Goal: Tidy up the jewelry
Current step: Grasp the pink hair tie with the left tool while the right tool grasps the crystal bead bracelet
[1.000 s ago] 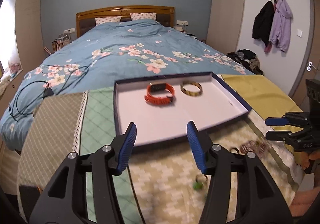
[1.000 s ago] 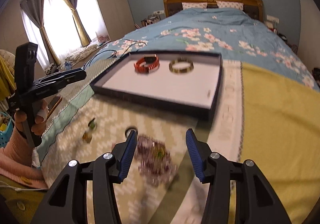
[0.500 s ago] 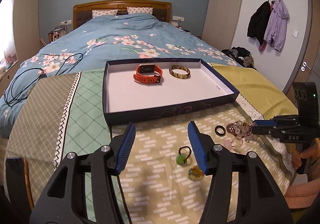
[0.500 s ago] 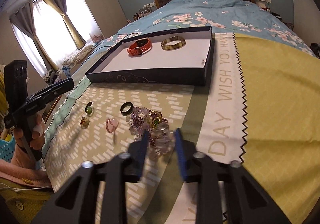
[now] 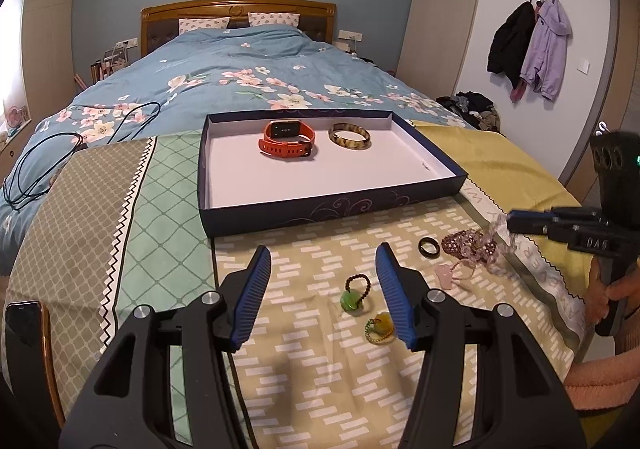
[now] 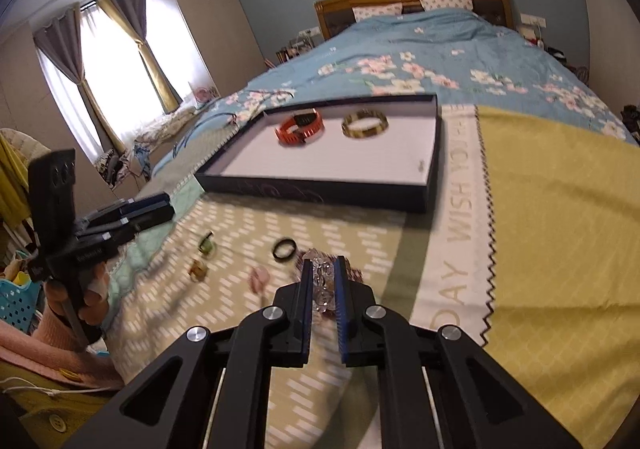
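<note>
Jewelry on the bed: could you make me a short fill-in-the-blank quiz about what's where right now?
1. The orange smartwatch lies inside the shallow box beside a tortoiseshell ____.
2. The right gripper is closing on a clear ____ bracelet.
3. The black ring lies on the ____, outside the box.
4. The left gripper holds ____ between its blue pads.

Missing words: bangle; beaded; blanket; nothing

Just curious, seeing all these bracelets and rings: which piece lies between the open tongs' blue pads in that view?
The small green-stone ring with a dark beaded loop, on the patterned cloth. The yellow-stone one lies beside the pad; the black ring lies farther right.
</note>
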Available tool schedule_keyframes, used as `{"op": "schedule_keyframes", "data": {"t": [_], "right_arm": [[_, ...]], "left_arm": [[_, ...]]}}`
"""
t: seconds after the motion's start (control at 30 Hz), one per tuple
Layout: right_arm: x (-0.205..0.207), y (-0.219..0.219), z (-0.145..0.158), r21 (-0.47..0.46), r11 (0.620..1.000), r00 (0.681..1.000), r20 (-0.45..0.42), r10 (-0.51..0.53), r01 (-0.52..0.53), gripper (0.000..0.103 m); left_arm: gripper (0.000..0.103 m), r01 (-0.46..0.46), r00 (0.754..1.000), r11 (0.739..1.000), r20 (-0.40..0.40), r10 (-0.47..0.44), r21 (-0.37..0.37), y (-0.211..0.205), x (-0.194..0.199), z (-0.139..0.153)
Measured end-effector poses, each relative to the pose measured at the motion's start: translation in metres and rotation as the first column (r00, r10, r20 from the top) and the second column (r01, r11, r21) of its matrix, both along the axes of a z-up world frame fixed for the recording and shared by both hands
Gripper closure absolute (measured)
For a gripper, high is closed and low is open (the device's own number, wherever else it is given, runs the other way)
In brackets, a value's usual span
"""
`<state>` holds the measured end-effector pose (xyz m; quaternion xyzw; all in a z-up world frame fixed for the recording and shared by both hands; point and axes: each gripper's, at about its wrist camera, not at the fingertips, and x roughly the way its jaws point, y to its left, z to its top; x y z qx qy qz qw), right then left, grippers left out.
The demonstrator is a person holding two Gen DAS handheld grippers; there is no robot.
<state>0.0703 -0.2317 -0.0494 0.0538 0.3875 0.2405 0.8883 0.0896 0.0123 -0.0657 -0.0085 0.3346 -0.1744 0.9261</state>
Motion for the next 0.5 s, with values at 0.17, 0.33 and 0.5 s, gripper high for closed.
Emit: {"op": "schedule_keyframes", "data": {"t": [0.17,0.33,0.5], "right_arm": [[0.000,0.009,0.014,0.012,1.000,0.999,0.039,0.020,-0.021,0.094],[-0.001,0.014,0.022,0.018,0.999,0.998,0.062,0.027,-0.029,0.094],[-0.002,0.015,0.025,0.027,0.999,0.997,0.072,0.026,-0.028,0.094]], "left_arm": [[0.049,0.024,1.000,1.000,-0.002,-0.024,0.002,-0.002,-0.005,-0.001],[0.049,0.052,0.999,0.999,-0.007,-0.052,0.009,-0.004,-0.013,-0.004],[0.049,0.097,0.995,0.995,-0.026,-0.096,0.029,-0.013,-0.021,-0.011]]}}
